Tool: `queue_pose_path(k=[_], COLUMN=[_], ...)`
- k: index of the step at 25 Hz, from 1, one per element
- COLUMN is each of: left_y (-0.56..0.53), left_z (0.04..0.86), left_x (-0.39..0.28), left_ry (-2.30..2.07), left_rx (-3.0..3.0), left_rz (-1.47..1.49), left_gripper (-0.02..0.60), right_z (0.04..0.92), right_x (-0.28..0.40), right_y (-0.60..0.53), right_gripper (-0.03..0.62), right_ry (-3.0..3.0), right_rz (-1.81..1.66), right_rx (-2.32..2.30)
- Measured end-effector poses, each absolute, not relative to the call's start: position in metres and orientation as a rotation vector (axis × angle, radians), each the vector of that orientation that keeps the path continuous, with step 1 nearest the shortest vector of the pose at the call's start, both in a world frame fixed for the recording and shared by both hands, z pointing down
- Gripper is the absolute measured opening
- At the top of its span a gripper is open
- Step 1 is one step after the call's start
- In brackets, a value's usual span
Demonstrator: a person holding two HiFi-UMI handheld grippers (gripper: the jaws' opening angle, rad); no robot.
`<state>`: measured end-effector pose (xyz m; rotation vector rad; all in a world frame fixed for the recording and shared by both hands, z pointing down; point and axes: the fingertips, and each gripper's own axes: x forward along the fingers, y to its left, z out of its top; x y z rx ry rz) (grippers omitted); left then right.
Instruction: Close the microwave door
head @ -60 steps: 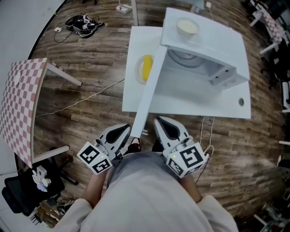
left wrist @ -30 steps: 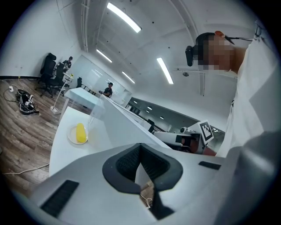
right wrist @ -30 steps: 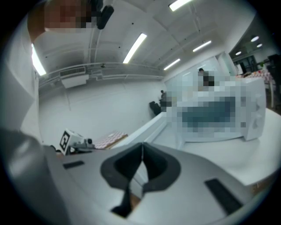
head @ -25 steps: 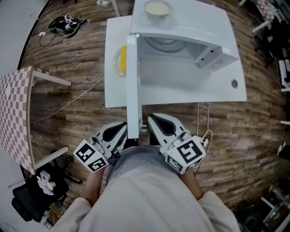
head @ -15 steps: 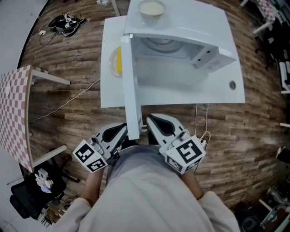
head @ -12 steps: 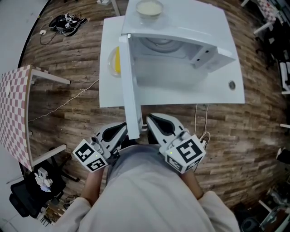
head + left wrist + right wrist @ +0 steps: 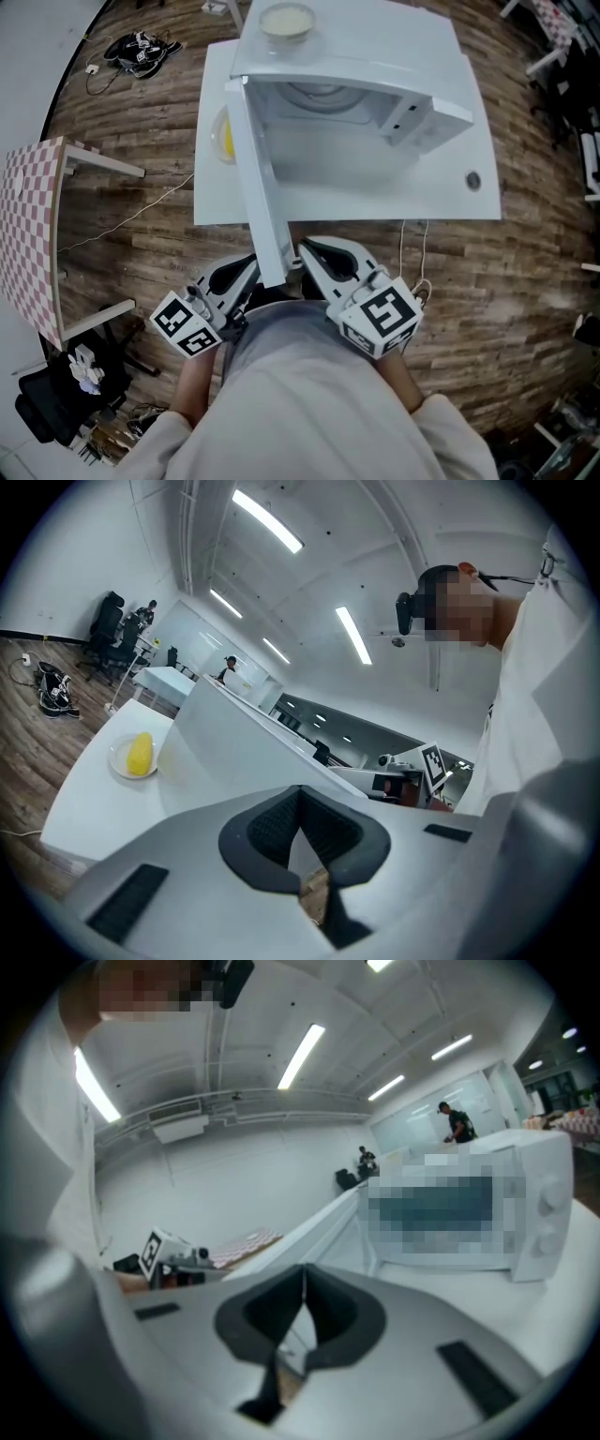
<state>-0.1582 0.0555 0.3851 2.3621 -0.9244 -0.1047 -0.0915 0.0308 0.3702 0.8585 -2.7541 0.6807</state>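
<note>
Okay, head view first. The microwave (image 7: 375,37) sits on the white table (image 7: 375,202) with its door (image 7: 255,178) swung wide open, edge-on and pointing back at me. The door's free end sits right between my left gripper (image 7: 255,264) and right gripper (image 7: 307,249); I can't tell if either one touches it. There's a bowl (image 7: 286,19) on top of the microwave and a plate (image 7: 217,141) with something yellow on it on the table, just on the far side of the door.

Left gripper view: the left gripper (image 7: 300,794) has its jaws pressed together at the tips with nothing between them. The door (image 7: 244,752) fills the middle, with the plate (image 7: 117,759) off to the left.

Right gripper view: same deal. The right gripper (image 7: 303,1274) has its jaws together and is empty. The microwave (image 7: 539,1213) is at the right, and the door (image 7: 319,1222) slants away ahead of the jaws.
</note>
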Motion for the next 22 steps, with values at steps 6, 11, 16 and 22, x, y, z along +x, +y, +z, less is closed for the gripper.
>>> queue_pose_path(k=[6,11,16,22], left_y=[0.051,0.05,0.049,0.052], left_z=[0.381,0.378,0.377,0.373], left_x=[-0.144,-0.134,-0.121,-0.103], left_ry=[-0.95,-0.942,-0.915,-0.872], left_rx=[2.392,2.411,2.439,2.502], left_rz=[-0.113,-0.115,-0.105,-0.06], left_gripper=[0.014,0.014,0.012,0.014], right_z=[0.369,0.367,0.365,0.366], right_x=[-0.079,-0.067,-0.049,-0.028], right_y=[0.031,0.03,0.033,0.038], right_gripper=[0.023,0.023,0.023,0.023], right_ry=[-2.767,-2.769,-2.77,-2.753], right_rz=[0.636,0.623,0.62,0.62], right_rx=[0.834,0.867,0.925,0.993])
